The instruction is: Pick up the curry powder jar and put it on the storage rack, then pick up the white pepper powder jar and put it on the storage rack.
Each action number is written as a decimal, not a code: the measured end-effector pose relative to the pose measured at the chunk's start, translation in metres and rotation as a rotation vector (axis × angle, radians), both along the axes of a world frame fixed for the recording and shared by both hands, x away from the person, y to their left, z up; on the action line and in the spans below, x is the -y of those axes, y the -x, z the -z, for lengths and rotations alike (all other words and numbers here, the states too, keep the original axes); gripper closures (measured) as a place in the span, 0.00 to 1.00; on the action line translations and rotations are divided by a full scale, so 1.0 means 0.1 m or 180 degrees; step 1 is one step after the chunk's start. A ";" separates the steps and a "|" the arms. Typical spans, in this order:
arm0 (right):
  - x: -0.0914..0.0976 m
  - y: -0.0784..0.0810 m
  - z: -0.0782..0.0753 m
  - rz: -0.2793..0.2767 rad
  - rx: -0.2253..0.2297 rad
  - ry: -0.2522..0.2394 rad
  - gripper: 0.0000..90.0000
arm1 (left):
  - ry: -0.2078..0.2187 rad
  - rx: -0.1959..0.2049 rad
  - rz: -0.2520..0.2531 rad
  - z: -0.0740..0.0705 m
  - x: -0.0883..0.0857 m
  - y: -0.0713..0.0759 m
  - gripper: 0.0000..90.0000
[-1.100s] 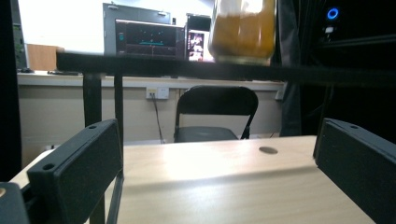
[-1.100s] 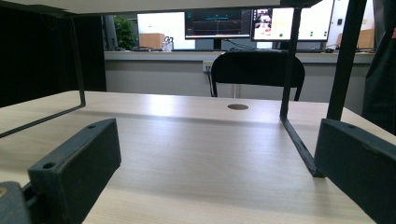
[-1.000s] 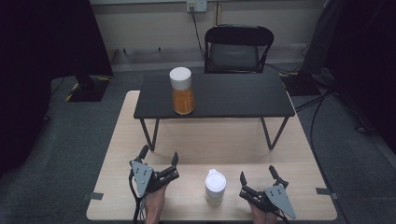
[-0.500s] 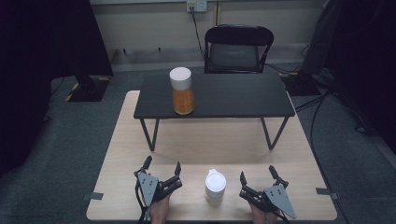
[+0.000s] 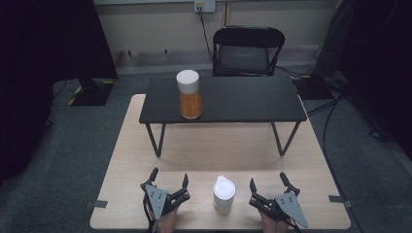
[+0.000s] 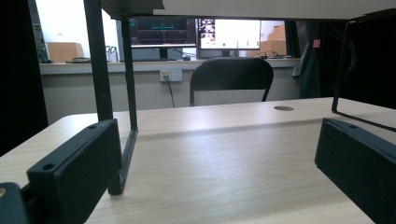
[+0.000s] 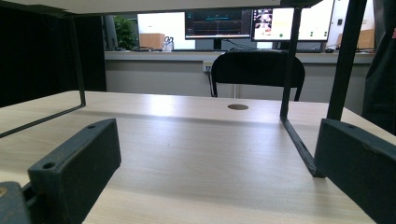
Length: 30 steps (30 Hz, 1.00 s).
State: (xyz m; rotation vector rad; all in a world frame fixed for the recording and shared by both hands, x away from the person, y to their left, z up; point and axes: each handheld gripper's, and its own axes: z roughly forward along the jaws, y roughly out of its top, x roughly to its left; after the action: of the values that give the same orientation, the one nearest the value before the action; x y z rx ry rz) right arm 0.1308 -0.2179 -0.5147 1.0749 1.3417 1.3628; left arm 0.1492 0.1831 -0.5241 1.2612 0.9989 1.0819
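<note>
White-lidded cup [image 5: 224, 194], orange jar [image 5: 189, 95] w/ white lid, black shelf [image 5: 243, 99], pale wood table [image 5: 218, 145].

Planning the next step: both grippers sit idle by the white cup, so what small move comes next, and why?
Probably bring the right gripper sideways toward the white lidded cup. Its jaws stand open and hold nothing, and the cup stands upright between it and the left gripper, which is open too and slightly farther off.

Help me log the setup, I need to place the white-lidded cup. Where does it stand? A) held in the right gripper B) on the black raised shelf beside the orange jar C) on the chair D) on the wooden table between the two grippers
D: the high view shows the white-lidded cup standing on the wooden table, between the left gripper and the right gripper, touched by neither.
</note>
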 end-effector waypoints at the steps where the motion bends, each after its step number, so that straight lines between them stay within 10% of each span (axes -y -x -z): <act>1: 0.00 0.00 0.00 -0.0001 0.0001 0.0000 0.00 | 0.0006 -0.0010 0.0005 0.00 0.00 0.00 0.00; 30: 0.00 0.00 0.00 0.0008 -0.0002 -0.0002 0.00 | 0.0036 -0.0142 -0.0114 -0.06 0.04 -0.04 0.00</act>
State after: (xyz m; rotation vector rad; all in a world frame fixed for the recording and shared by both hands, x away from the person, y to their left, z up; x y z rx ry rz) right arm 0.1307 -0.2176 -0.5147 1.0770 1.3399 1.3611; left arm 0.1529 0.1796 -0.5177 1.2675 1.0634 1.0781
